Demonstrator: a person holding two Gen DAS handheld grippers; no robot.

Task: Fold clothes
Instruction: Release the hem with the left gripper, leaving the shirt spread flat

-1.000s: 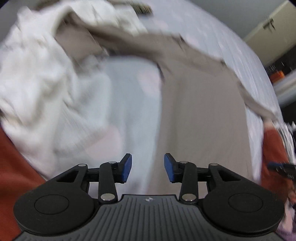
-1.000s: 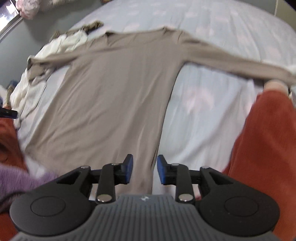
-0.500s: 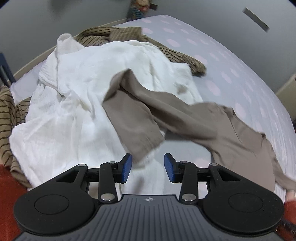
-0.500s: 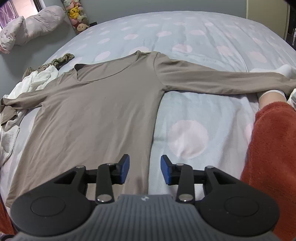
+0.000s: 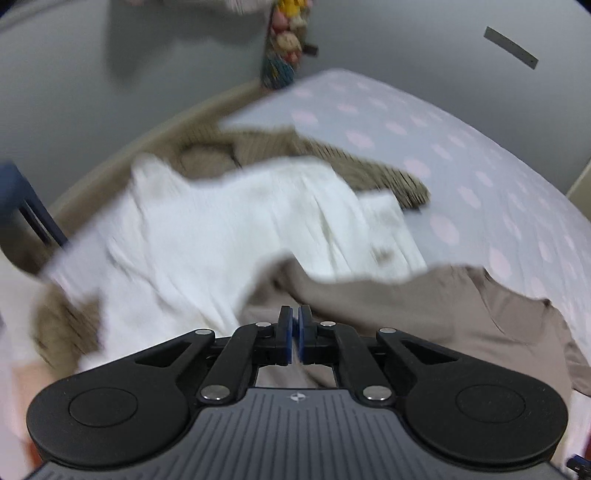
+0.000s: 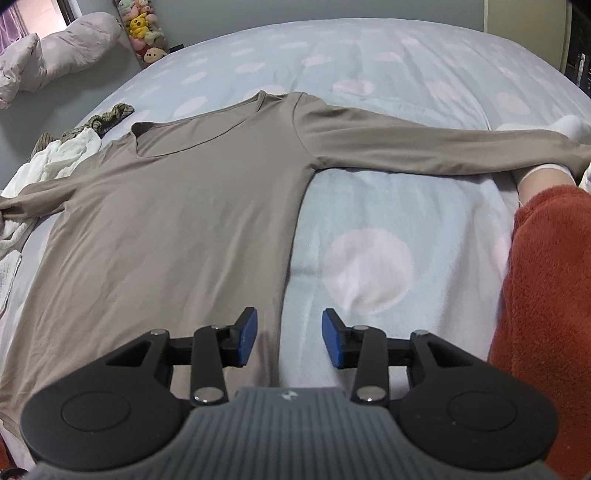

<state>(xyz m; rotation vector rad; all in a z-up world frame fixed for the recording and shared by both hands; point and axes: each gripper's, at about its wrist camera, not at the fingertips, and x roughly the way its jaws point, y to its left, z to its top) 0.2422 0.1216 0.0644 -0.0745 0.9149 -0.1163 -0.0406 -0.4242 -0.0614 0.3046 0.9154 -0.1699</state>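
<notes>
**Left jaws pinched at the sleeve, right jaws wide over the hem**

Left hand-held gripper (image 5: 294, 334) has just snapped its blue pads together, right at the crumpled end of the taupe long-sleeved top's (image 6: 177, 221) left sleeve; the blur hides whether any cloth is actually caught between them. Right hand-held gripper (image 6: 289, 341) has been opening a little and holds nothing, its jaws standing apart above the top's right side edge near the hem, one pad over the fabric and the other over the bed.

The top lies face up and nearly flat on the pale blue bed cover with pink dots (image 6: 369, 266), its right sleeve stretched straight out toward a person's white-socked foot (image 6: 543, 175) and rust-red fleece leg (image 6: 546, 295). Its left sleeve runs onto a rumpled white textured garment (image 5: 221, 229), which lies on a brown striped garment (image 5: 369, 166). Beyond, by the grey wall, stand stuffed toys (image 6: 146, 33) and a pinkish pillow (image 6: 55, 51).

Risks, as I judge them:
- If the left pads closed on nothing, the sleeve stays put when the hand lifts.
- If they bit too deep, the white garment may come up with the sleeve and drag across the top.
- A right-hand pinch at the edge could gather the bed cover too, puckering the fold.
- The far cuff lies against the foot and may snag.
</notes>
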